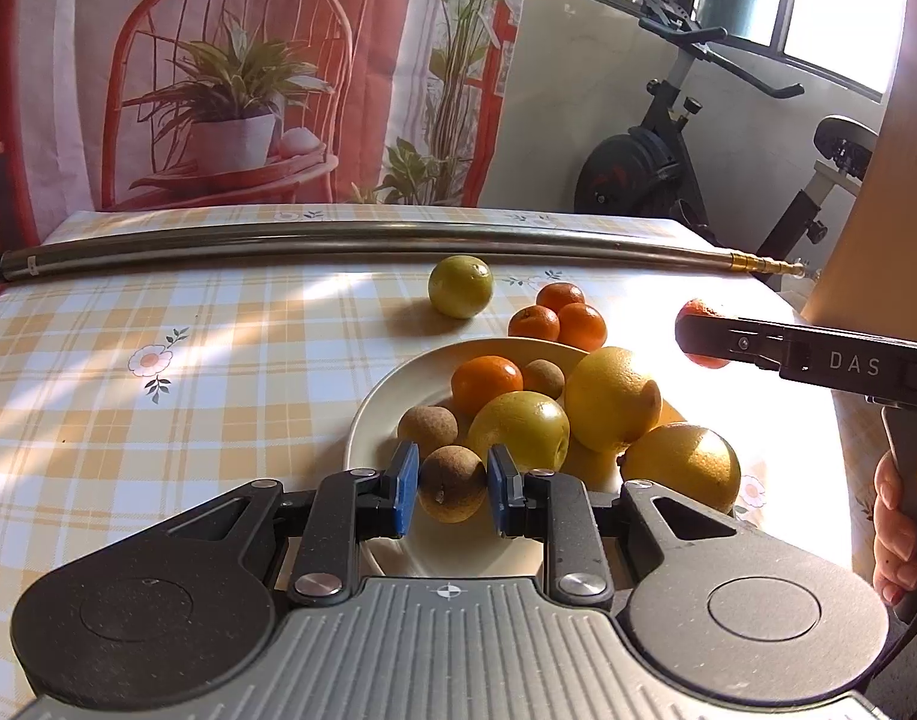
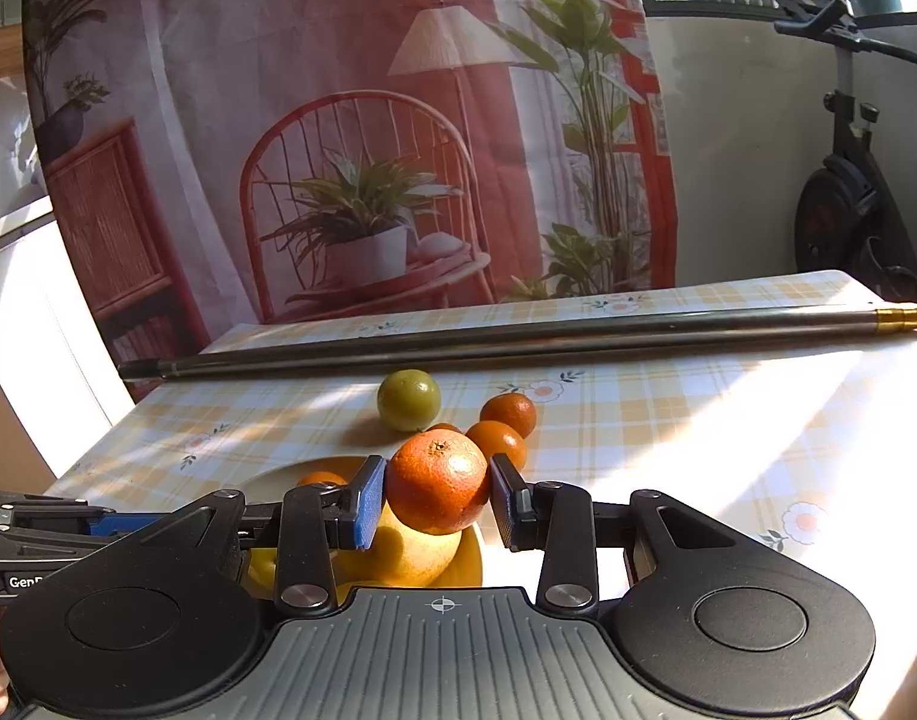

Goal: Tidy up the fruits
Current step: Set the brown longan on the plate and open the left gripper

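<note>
My left gripper [image 1: 452,489] is shut on a brown round fruit [image 1: 452,480] over the near rim of a cream plate [image 1: 368,414]. On the plate lie a tangerine [image 1: 487,383], two more brown fruits [image 1: 428,429], a yellow-green fruit [image 1: 518,429] and large yellow citrus [image 1: 611,399]. My right gripper [image 2: 437,501] is shut on an orange tangerine [image 2: 439,480], held above the plate's [image 2: 272,477] right side. The left wrist view shows the right gripper [image 1: 695,336] at the right with that tangerine [image 1: 701,307]. Behind the plate, three tangerines [image 1: 557,315] and a green-yellow fruit [image 1: 461,287] rest on the table.
A long metal pole [image 1: 338,246] lies across the back of the checked tablecloth [image 1: 158,390]. An exercise bike [image 1: 656,150] stands beyond the table's far right corner, and a printed curtain [image 1: 248,72] hangs behind. A hand [image 1: 896,516] holds the right gripper's handle.
</note>
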Demonstrator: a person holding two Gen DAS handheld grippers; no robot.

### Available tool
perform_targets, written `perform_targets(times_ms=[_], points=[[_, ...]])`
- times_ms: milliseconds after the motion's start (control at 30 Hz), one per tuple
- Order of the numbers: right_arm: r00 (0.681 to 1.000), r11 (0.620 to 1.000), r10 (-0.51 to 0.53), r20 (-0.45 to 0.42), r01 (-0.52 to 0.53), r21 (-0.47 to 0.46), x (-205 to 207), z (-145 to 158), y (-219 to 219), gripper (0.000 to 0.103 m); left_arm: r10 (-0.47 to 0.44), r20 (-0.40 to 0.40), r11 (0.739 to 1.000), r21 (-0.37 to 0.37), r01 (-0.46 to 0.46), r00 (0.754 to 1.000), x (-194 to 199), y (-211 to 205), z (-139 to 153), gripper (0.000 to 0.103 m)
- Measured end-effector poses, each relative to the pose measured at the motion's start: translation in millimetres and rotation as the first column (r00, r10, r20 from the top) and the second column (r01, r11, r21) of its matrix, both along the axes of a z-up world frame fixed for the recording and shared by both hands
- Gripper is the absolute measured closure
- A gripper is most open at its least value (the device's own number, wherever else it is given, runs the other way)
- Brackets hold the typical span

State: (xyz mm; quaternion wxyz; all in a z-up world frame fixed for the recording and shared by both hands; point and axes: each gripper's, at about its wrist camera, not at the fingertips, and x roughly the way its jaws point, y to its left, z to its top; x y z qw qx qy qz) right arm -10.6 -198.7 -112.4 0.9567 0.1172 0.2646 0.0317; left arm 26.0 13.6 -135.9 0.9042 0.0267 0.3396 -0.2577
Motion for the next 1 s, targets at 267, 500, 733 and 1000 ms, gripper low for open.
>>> perform_targets(times_ms=[267, 500, 733, 1000], points=[[1.0, 1.0, 0.005, -0.005, -0.005, -0.007, 2.1, -2.1, 1.3, 0.069, -0.004, -0.017, 0.999, 0.036, 0.005, 1.0, 10.9, -5.7, -7.8, 0.077], [1.0, 1.0, 0.003, -0.007, -0.003, -0.003, 3.0, -4.4, 0.2, 0.069, -0.011, -0.018, 0.998, 0.066, 0.012, 1.0, 19.3, -12.3, -10.5, 0.077], [1.0, 1.0, 0.008, -0.002, -0.008, -0.012, 2.6, -3.8, 1.2, 0.069, 0.01, -0.027, 0.999, 0.051, -0.009, 1.0, 27.3, -15.1, -12.5, 0.077], [1.0, 0.999, 0.028, 0.006, -0.028, -0.028, -1.0, 0.6, 7.9, 0.069, 0.024, -0.057, 0.999, -0.019, -0.025, 0.998, 26.4, -7.1, -5.5, 0.077]])
